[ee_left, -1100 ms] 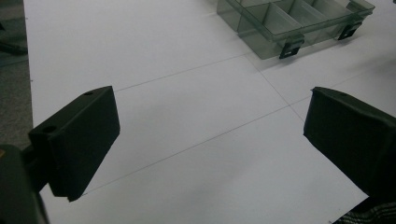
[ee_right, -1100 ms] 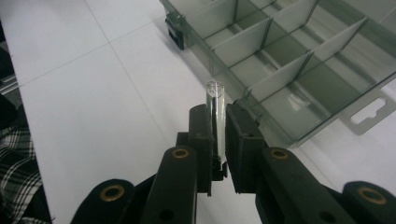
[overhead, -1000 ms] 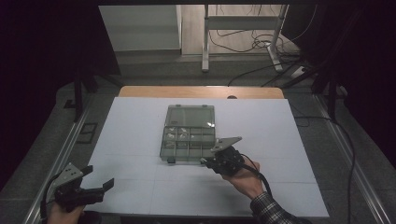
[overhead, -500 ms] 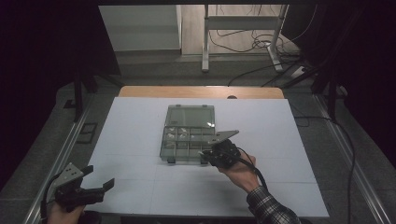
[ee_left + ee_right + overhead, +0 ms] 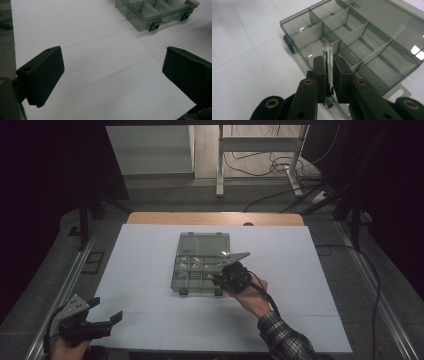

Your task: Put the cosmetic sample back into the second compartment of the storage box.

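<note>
A smoky clear compartment box [image 5: 202,262] [image 5: 362,42] lies open at the table's middle, lid laid back. My right gripper [image 5: 218,279] [image 5: 329,62] hovers over its near right compartments, shut on a small clear glass tube [image 5: 328,62] that sticks up between the pads. The box's near corner with its black latches [image 5: 155,25] lies ahead of my left gripper [image 5: 107,320] [image 5: 112,72], which rests at the table's near left corner, jaws wide apart with nothing between them.
The white table top [image 5: 150,250] carries thin pencil lines. A wooden strip [image 5: 215,218] borders its far edge. Metal rails [image 5: 70,280] run along both sides. Cables and a desk frame [image 5: 260,150] lie on the floor beyond.
My right gripper has shifted forward and slightly left with the tube, from beside the box's near right corner to over its compartments. The left gripper has stayed put.
</note>
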The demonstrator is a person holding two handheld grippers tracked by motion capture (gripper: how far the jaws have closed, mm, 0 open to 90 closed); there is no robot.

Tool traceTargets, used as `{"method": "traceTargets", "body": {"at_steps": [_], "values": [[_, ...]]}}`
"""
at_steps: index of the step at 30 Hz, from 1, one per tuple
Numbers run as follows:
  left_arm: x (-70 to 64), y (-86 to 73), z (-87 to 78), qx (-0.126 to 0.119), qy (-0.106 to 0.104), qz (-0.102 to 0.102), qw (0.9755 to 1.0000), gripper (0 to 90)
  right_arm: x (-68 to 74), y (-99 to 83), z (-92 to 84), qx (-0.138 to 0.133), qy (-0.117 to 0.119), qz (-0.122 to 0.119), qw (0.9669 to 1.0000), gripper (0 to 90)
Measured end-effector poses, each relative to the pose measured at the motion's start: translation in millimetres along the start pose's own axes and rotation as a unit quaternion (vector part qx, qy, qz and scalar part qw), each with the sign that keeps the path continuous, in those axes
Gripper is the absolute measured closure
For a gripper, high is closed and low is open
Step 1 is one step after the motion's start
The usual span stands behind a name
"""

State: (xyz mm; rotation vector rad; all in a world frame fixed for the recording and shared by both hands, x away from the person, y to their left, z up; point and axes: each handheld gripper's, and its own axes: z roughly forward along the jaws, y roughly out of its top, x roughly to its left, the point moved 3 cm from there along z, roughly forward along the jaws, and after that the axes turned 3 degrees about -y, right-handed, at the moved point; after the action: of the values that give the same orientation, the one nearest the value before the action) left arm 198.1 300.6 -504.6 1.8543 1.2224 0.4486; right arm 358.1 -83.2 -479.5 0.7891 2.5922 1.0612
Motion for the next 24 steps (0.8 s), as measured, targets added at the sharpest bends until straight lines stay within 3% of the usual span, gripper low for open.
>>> {"method": "traceTargets", "body": {"at_steps": [24], "values": [[0.6, 0.1, 0.1, -0.001, -0.002, -0.002, 1.0, 4.4, -13.0, 20.9, 30.3, 0.0, -0.005, 0.007, 1.0, 81.1]]}}
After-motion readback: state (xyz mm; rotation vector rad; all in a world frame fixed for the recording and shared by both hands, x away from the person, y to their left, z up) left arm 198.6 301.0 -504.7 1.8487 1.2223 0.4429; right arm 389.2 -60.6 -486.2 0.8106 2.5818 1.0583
